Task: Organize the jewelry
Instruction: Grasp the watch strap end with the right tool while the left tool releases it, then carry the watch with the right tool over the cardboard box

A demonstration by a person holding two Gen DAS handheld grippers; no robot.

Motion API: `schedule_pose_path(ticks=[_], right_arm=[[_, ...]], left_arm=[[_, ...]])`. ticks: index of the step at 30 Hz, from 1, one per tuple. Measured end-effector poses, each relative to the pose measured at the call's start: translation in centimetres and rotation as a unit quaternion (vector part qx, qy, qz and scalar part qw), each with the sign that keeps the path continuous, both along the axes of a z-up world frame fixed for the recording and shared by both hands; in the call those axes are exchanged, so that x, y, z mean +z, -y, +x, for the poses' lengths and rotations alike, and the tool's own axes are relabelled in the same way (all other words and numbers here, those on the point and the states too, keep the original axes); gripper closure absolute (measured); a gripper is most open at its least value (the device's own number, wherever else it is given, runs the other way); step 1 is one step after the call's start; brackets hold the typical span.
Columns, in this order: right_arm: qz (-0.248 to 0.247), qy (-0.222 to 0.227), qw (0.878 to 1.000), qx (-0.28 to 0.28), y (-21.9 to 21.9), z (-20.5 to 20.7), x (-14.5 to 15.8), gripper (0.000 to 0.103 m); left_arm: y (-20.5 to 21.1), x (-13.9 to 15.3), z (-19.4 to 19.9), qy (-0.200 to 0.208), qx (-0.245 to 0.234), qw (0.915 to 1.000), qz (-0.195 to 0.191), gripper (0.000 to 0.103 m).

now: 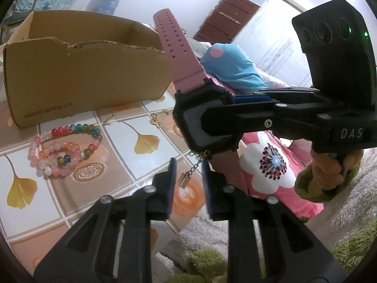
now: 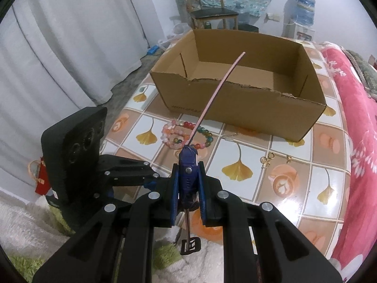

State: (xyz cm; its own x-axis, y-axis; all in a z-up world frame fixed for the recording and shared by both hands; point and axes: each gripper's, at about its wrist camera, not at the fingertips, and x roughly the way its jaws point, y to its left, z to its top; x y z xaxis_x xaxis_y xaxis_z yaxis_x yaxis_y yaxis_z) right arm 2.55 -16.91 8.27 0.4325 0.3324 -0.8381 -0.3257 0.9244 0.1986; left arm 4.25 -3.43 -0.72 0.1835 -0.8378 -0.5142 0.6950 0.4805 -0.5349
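Observation:
A watch with a black case and a pink strap is held in the air, my right gripper shut on its case. In the right wrist view the watch stands edge-on between the blue pads, its strap pointing at the cardboard box. A thin gold chain with a spring-like charm dangles from the case. My left gripper is open around that charm, with a gap on both sides. Bead bracelets lie in front of the box.
Small gold clasps and a silver chain lie on the tile-patterned tablecloth. A pink floral blanket borders the table on the right. A hand grips the right tool's handle. A chair stands behind the box.

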Motion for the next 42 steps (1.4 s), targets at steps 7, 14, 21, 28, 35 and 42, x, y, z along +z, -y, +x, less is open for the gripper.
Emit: schedule_pose_path(ticks=[7,14,21,28,35,42], right_arm=[[-0.017,0.007,1.000,-0.011,0.3,0.1,-0.3,0.088],[-0.055,0.010,0.997,-0.043,0.9,0.6,-2.0,0.088],[-0.043,0.002,0.997,-0.066,2.0,1.0,-2.9,0.088],[-0.028,-0.003,0.996,-0.083,2.9,1.2,-3.3,0.088],[-0.015,0.000,0.996,-0.087,3.3,0.9,-3.3,0.088],[0.070,0.000,0.993,-0.096,4.3,0.9,-2.3,0.088]], left_arm=[[0.1,0.6,-0.3,0.022,0.015,0.9996,0.002,0.097],[-0.2,0.1,0.6,0.005,0.042,0.9990,0.013,0.101],[-0.6,-2.6,3.0,-0.038,0.096,0.9916,0.079,0.096],[-1.8,-2.7,3.3,-0.021,0.124,0.9882,0.088,0.038],[-2.8,-1.6,2.7,-0.026,0.149,0.9867,0.060,0.027],[-3.3,1.7,-0.2,-0.025,0.075,0.9958,-0.047,0.027]])
